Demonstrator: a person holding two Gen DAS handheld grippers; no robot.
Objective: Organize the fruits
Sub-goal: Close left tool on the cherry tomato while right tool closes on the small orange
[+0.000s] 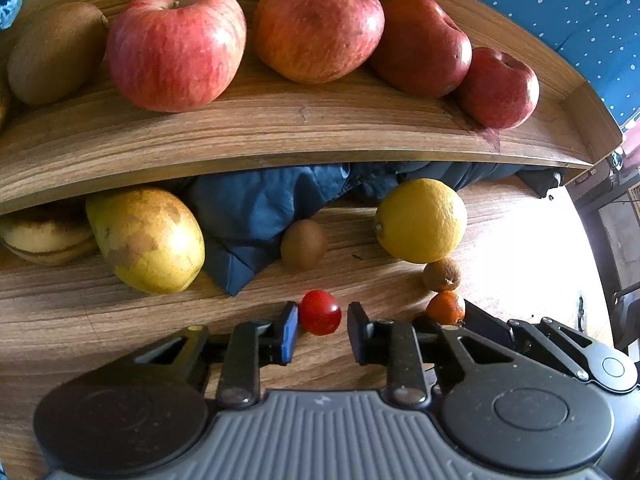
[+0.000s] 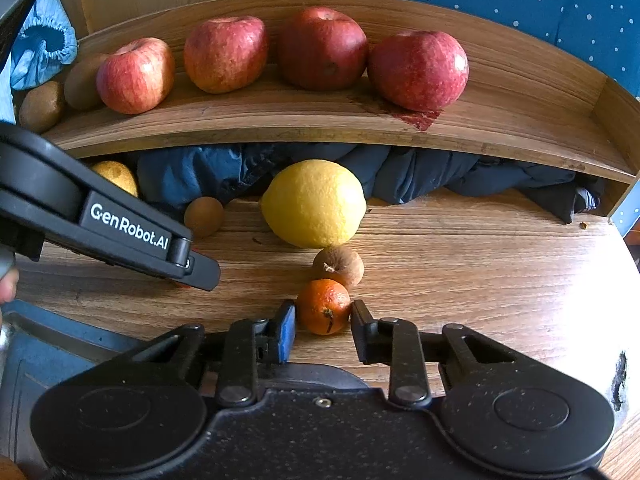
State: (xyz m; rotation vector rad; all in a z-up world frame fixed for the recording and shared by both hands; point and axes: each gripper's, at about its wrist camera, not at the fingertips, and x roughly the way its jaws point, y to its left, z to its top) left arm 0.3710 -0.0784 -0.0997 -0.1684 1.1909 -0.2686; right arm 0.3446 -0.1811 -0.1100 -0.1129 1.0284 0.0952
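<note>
Tomato [image 1: 320, 313] small, red, glossy, mandarin [image 2: 325, 306] orange

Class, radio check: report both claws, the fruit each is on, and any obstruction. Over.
Left claw open around cherry tomato. Right claw open around small orange. Brown fruit touching orange, lemon behind. Over.

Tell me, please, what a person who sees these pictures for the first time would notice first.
The row of four red apples on the raised wooden shelf catches the eye first. Below it, a big yellow lemon sits on the table in front of a crumpled blue cloth. In the foreground, the left tool stands open around a small red tomato, and the right tool around a small orange.
</note>
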